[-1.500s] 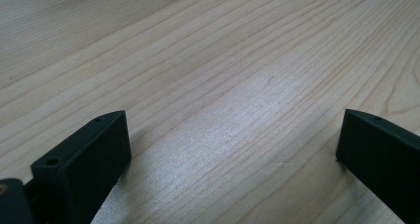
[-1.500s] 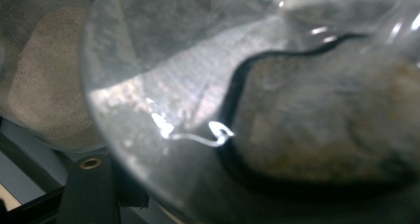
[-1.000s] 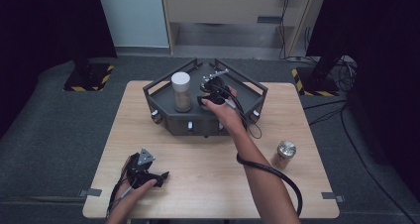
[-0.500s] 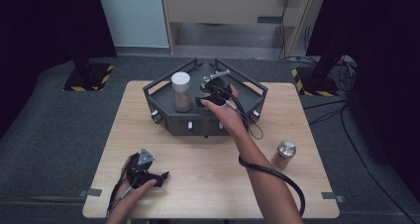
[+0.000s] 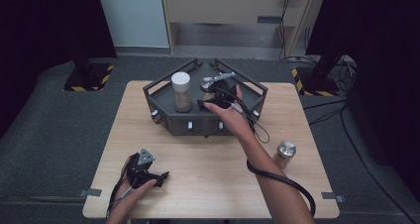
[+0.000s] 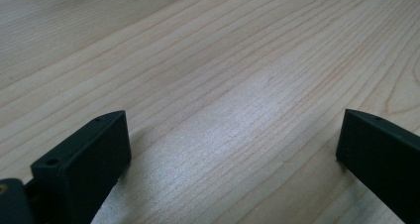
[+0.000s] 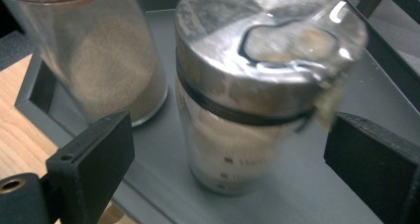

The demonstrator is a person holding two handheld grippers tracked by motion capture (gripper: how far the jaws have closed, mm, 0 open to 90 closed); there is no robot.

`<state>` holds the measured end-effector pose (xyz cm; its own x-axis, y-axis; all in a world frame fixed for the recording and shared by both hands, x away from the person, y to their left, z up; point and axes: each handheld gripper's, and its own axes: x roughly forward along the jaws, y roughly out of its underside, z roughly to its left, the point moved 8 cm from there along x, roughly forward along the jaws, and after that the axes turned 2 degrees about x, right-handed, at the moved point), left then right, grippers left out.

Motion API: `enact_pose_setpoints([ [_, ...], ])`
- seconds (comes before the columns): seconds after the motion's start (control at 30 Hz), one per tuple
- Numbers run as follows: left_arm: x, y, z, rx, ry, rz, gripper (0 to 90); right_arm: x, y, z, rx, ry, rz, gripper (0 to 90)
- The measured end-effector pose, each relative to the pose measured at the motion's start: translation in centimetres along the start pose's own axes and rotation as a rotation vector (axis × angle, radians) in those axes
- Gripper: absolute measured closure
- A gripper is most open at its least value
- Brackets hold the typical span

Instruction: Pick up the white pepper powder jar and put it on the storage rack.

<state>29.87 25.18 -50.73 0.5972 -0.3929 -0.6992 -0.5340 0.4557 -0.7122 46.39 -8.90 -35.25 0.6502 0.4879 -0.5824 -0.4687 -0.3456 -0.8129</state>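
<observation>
A dark grey tray [image 5: 163, 92] stands at the back middle of the wooden table. In it are a white-lidded jar of tan powder [image 5: 181, 91] [image 7: 99, 60] and, to its right, a glass jar with a steel lid [image 5: 205, 86] [image 7: 247, 110]. My right gripper [image 5: 212, 96] [image 7: 230, 130] reaches into the tray. Its jaws have just been opening and stand wide on either side of the steel-lidded jar without pressing on it. My left gripper [image 5: 148, 172] [image 6: 233, 122] rests open on the table at the front left, with only bare wood between its jaws.
A second steel-lidded jar [image 5: 286, 151] stands on the table to the right of the tray. The right gripper's cable [image 5: 282, 182] loops along the forearm. The tray has raised walls and small knobs on its front face.
The right gripper has drawn back a little from the steel-lidded jar, which stays upright in the tray. The left gripper has not moved.
</observation>
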Motion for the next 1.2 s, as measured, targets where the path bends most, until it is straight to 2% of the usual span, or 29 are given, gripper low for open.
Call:
enact_pose_setpoints([
  [0.3,0.0,0.0,0.0,0.0,0.0,0.0,0.0,-1.9,0.7,-1.0,0.012,-0.007,-0.001,4.8],
  [0.8,0.1,0.0,0.0,-0.001,-0.001,-0.001,0.0,-5.5,1.6,-2.4,-0.011,0.003,-0.021,4.4],
  [1.2,0.1,-0.1,-0.1,-0.004,-0.003,-0.002,0.0,-7.2,2.4,-3.1,-0.021,0.0,-0.018,4.0],
])
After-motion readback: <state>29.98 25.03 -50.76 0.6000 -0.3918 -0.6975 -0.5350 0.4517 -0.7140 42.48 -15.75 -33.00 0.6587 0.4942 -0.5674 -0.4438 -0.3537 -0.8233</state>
